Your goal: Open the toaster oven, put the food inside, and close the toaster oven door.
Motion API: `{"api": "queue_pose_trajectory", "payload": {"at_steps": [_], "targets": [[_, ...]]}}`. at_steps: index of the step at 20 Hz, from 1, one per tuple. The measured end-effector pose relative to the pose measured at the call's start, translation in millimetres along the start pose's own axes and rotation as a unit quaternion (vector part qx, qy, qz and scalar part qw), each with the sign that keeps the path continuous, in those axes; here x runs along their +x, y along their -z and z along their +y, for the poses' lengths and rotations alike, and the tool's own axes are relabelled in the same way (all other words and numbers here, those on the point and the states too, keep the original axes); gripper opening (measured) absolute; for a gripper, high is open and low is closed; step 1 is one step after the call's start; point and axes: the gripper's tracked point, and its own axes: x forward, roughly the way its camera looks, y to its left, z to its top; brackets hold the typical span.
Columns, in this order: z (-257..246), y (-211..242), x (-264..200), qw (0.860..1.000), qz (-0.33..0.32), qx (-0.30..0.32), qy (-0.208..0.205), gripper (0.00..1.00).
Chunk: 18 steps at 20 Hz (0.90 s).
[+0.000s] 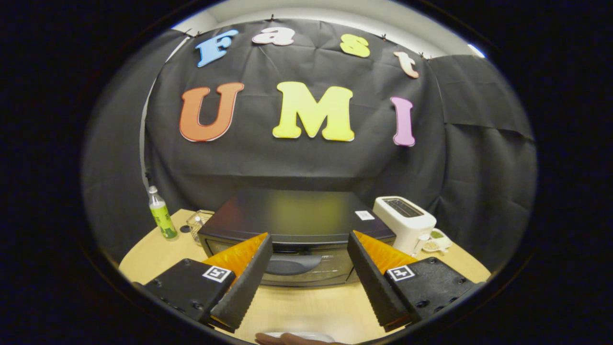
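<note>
Gripper (310, 244) spread wide, its two fingers apart and holding nothing, poised above a light wooden table (306, 306). Just ahead of the fingertips sits the toaster oven (294, 225) — a dark box with a flat, slightly shiny top and a small white sticker near its back right corner. Its glass door (297, 270) faces the gripper and is closed, with a curved dark handle (293, 263) across the upper part of the door, seen in the gap between the two fingers. The fingers are not touching the oven.

Beside the oven's right side stands a white pop-up toaster (404, 223), slots up, and just past it a small white dish (437, 242) with something greenish and pale in it. Off the oven's left back corner rests a small clear container (197, 223), and further left a plastic bottle (160, 213) with a green label and a white cap stands upright near the table's edge.

Nearest the camera, below and between the fingers, part of a hand (292, 339) lies at the table's front edge, touching something white — too little shows to tell what it is.
</note>
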Motion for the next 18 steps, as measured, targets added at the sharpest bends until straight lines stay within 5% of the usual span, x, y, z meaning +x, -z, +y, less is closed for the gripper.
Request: {"api": "queue_pose_trajectory", "payload": {"at_steps": [5,18], "targets": [[22.5,22.5,42.8,0.999,0.030,-0.009,-0.024,1.00],[20.5,55.1,-1.3,0.994,0.097,0.030,-0.043,1.00]]}}
